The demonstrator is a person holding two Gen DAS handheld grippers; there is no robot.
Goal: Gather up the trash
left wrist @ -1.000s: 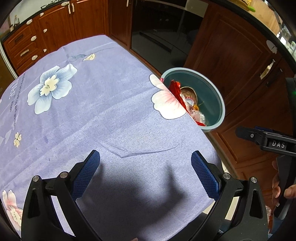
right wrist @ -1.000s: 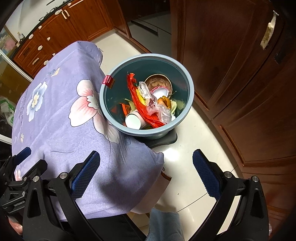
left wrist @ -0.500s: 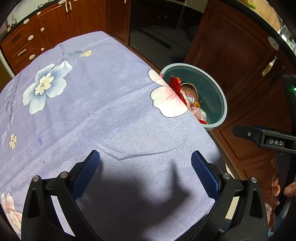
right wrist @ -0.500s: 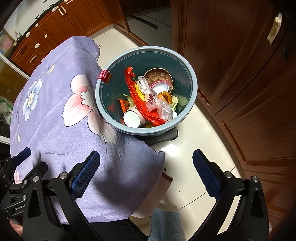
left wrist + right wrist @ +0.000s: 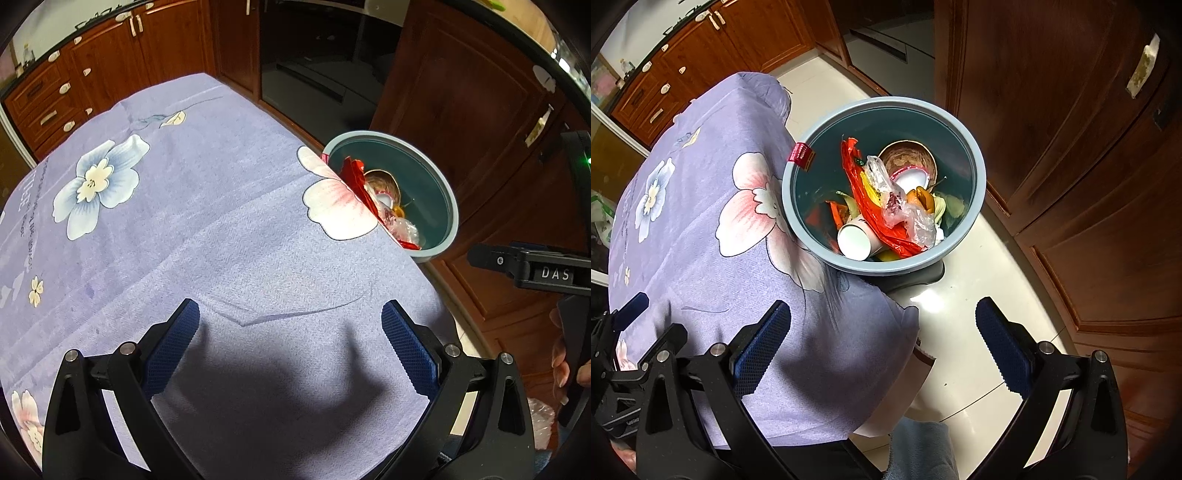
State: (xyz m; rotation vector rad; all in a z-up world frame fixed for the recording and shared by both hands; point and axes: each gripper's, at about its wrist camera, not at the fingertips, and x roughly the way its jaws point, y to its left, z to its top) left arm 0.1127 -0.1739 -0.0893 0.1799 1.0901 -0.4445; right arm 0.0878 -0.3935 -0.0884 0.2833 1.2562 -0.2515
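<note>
The left gripper (image 5: 290, 341) is hanging over the near part of the counter (image 5: 221, 229), which is wearing a lilac flowered cloth; its blue-padded jaws are standing wide apart with nothing between them, and its shadow is falling on the cloth just below. The right gripper (image 5: 882, 341) is hovering past the counter's corner, over the pale tiled floor (image 5: 964, 332), its jaws likewise spread wide and holding nothing. In the left wrist view part of the right gripper is showing at the right edge, with the fingers (image 5: 559, 365) of a hand wrapped round its handle.

The round grey-blue trash bin (image 5: 975, 162) is sitting on the floor just beside the counter's edge, touching or nearly touching the hanging cloth, with dark wooden cabinets (image 5: 1052, 110) behind it. Inside it the trash is lying in a heap: a red plastic wrapper (image 5: 871, 218), crumpled clear plastic (image 5: 905, 210), a white paper cup (image 5: 855, 242) on its side, a brown paper bowl (image 5: 908, 160) and what look like food scraps. A small red tag (image 5: 801, 157) is sticking up at the bin's rim.
</note>
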